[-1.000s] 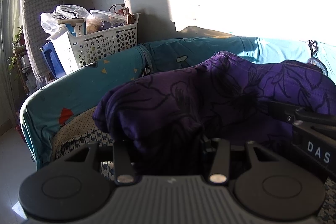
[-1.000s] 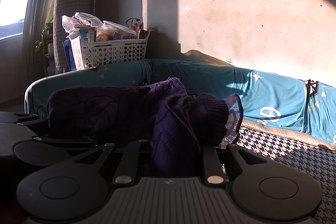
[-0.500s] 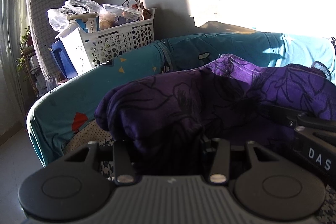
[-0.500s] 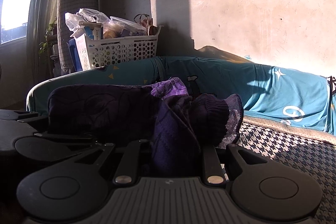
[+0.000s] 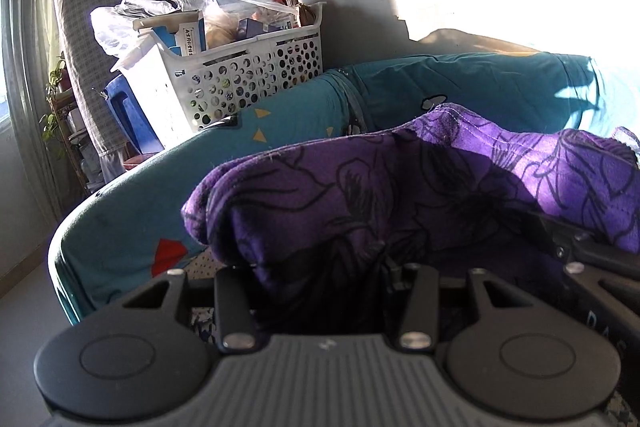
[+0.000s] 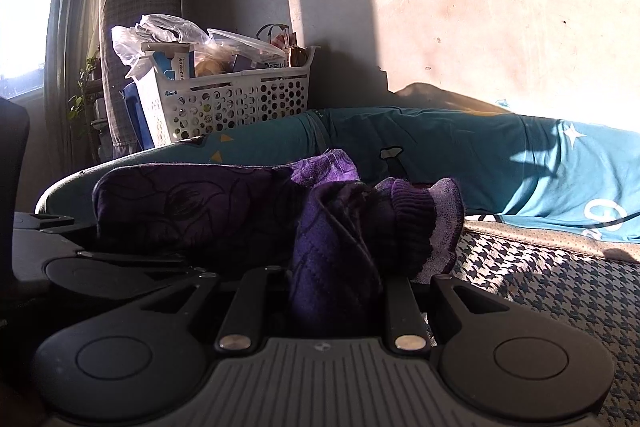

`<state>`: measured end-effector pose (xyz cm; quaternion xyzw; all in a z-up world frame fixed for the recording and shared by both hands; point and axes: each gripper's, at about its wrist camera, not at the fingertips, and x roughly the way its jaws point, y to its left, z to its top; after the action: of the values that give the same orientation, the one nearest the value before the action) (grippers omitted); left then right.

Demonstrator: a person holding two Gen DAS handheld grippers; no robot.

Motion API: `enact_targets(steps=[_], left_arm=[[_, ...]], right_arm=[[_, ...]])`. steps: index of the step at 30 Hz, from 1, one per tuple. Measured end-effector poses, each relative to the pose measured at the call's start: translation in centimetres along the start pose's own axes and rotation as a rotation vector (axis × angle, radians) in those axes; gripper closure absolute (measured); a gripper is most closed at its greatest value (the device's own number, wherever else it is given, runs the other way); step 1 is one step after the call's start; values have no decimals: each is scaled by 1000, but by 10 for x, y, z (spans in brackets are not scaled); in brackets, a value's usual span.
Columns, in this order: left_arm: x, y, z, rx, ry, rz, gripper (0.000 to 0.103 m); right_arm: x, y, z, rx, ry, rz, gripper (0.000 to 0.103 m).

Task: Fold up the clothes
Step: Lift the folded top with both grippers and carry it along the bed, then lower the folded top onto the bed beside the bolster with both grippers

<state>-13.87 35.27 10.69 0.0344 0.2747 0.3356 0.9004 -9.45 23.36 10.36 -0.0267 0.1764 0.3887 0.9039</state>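
1. Purple floral-print garment (image 5: 420, 195) bunched in both my claws, held just above the houndstooth cover (image 6: 560, 291), in front of the teal bolster (image 5: 280, 131).
2. Left gripper (image 5: 324, 291) clamped on one bunch of cloth; right gripper (image 6: 332, 291) clamped on another, near the ribbed cuff (image 6: 412, 223).
3. Key relation: garment's long axis runs side to side between the claws, parallel to the bolster; the two grips sit close together, cloth slack and doubled between. Neither hand nearer.
4. Stage unclear: fits mid-fold or carrying a folded bundle.
5. Writing: "DAS" partly seen on right gripper's body in the left view; carton text in white basket (image 5: 248, 83), behind the bolster, unreadable.
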Motion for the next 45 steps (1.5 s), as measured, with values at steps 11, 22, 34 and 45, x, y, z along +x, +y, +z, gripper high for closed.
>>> enact_targets(steps=[11,22,34,45], left_arm=[[47,7,6,0,33,26,59],[83,13,3,27,54,203,0],[99,46,-3,-122,202,182,0],[109,71,-10,-257,306,176,0]], right_arm=[[50,12,-5,2,28,-27,84],[67,1,-10,-28,90,-85,44],[49,2,-19,-48,103,-4,56],[66,-6,-39,50,246,-63,51]])
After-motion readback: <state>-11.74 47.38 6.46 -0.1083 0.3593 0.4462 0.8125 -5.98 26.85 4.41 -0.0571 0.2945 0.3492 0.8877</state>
